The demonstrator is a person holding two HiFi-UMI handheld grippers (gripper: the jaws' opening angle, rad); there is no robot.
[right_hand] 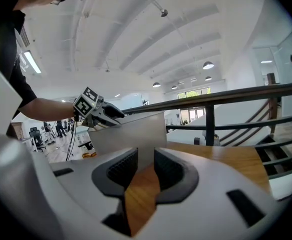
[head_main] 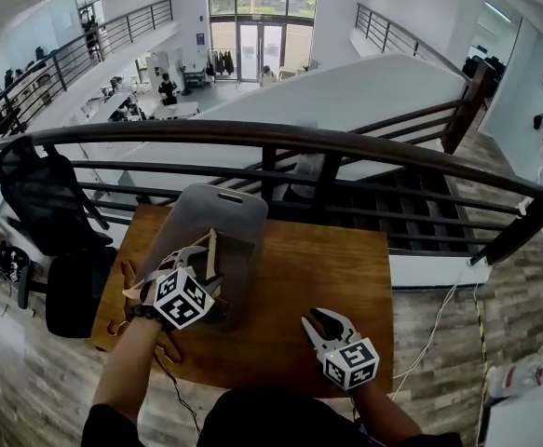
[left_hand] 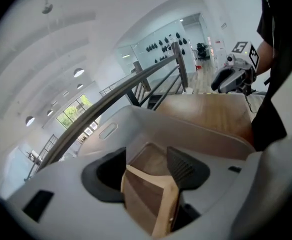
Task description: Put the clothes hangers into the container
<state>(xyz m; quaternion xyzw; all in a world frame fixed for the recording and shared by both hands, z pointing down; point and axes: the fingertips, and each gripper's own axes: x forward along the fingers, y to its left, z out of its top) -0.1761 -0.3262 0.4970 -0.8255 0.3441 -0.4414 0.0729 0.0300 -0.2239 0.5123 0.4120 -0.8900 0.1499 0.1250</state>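
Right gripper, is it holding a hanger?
No, the right gripper has its jaws apart, with only the wooden table showing between them.

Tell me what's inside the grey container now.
A wooden hanger shows inside the container, between the left gripper's open jaws. That gripper covers the near part of the inside, so any others can't be counted.

Head cam overhead, all cams share container [head_main: 206, 214]
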